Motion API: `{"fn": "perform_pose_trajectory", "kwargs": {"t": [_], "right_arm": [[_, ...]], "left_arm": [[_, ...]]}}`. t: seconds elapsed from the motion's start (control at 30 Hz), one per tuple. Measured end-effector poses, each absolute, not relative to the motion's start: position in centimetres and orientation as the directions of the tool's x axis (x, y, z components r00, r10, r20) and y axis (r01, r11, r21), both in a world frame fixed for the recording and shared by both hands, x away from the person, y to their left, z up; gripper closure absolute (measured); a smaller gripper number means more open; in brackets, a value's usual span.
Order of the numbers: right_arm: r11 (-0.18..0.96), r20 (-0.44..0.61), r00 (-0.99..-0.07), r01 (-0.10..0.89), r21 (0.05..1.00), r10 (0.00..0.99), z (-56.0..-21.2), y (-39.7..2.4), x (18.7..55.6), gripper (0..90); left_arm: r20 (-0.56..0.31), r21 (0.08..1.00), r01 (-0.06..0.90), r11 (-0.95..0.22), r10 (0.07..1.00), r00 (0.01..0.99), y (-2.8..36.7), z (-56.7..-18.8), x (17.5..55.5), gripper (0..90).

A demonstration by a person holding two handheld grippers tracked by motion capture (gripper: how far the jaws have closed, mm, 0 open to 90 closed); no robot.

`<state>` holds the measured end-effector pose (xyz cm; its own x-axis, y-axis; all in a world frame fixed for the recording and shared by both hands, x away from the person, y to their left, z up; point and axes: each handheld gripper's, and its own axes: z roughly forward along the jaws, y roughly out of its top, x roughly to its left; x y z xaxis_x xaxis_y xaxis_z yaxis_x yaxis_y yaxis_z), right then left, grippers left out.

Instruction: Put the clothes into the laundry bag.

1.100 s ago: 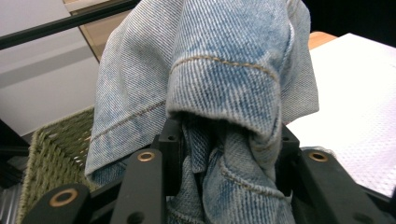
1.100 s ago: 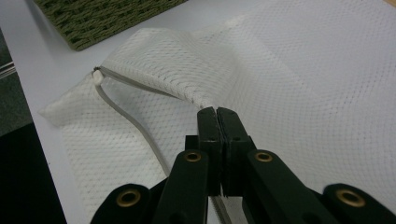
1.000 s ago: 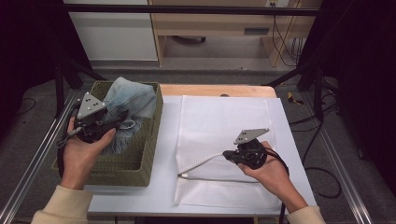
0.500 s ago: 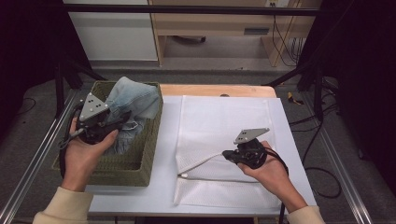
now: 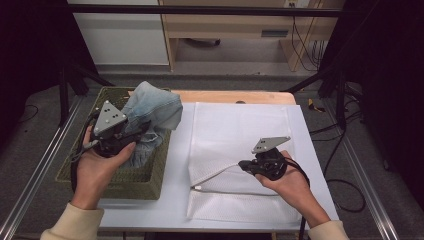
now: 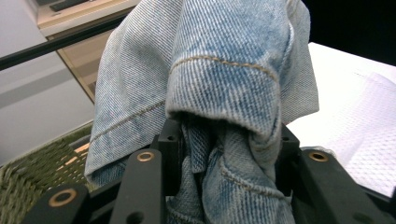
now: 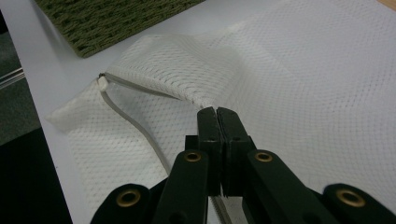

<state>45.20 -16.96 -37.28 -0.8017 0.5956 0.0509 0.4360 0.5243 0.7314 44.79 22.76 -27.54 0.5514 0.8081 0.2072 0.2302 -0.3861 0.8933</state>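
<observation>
A light blue denim garment (image 5: 152,107) hangs bunched over the green woven basket (image 5: 115,177) at the table's left. My left gripper (image 5: 142,131) is shut on its folds. In the left gripper view the denim (image 6: 224,70) fills the gap between the jaws of that gripper (image 6: 224,140). A white mesh bag (image 5: 240,130) lies flat in the middle of the table. My right gripper (image 5: 243,165) is shut on the bag's upper layer beside its zip. The right gripper view shows that gripper (image 7: 217,114) pinching the mesh bag (image 7: 303,70), with the zip's edge (image 7: 135,123) raised into a slit.
The white table top (image 5: 175,165) shows between basket and bag. A corner of the basket (image 7: 107,18) shows at the top of the right gripper view. Metal rails run along both sides of the table, and dark floor with cables lies beyond.
My left gripper has carried the denim a little to the right and slightly up over the basket. The right gripper has kept still on the mesh bag.
</observation>
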Motion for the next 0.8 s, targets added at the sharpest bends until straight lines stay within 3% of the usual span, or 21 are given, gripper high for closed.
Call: {"fn": "perform_pose_trajectory", "kwargs": {"t": [0.8], "right_arm": [[0.511,0.062,-0.799,0.440,0.738,0.598,-37.3,-17.2,45.2,89.3]], "left_arm": [[0.201,0.893,0.180,-0.414,0.722,0.662,16.6,-28.6,43.2,58.7]]}}
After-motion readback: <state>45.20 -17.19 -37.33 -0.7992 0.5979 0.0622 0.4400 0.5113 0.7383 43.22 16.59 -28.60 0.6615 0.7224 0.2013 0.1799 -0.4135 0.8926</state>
